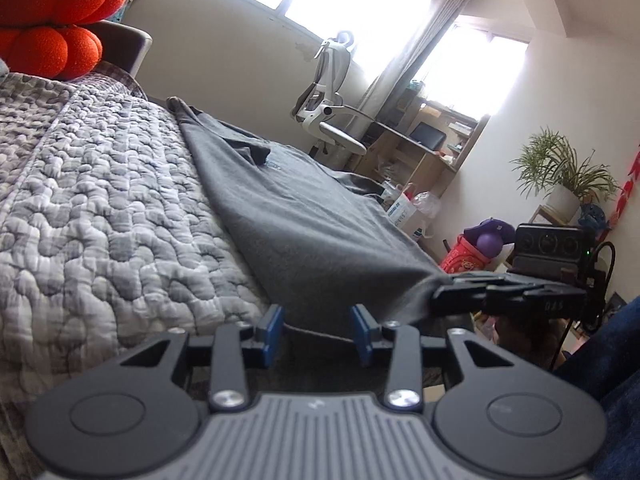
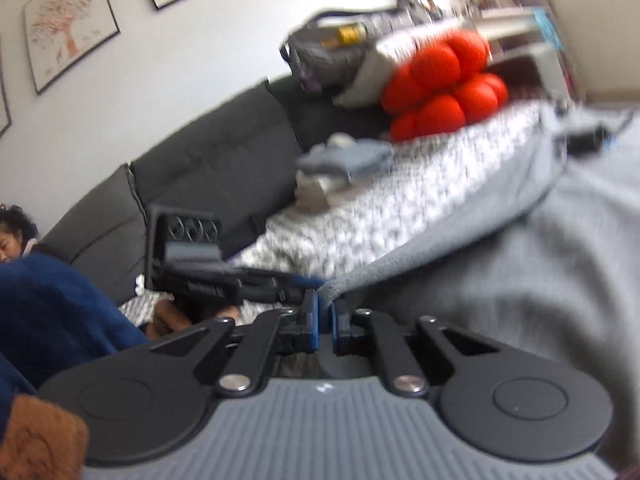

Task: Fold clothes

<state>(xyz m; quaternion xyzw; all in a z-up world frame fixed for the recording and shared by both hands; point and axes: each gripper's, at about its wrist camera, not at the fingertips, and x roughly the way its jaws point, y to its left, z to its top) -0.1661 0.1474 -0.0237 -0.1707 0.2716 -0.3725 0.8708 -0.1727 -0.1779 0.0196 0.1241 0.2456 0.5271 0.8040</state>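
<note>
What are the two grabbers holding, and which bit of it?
The right gripper pinches the grey cotton T-shirt by a corner of its near edge. The left gripper is open, holding nothing.

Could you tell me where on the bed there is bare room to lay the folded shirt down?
The quilt is bare between the grey shirt and the orange cushion. Near the cushion it is crowded: a stack of folded clothes sits there.
</note>
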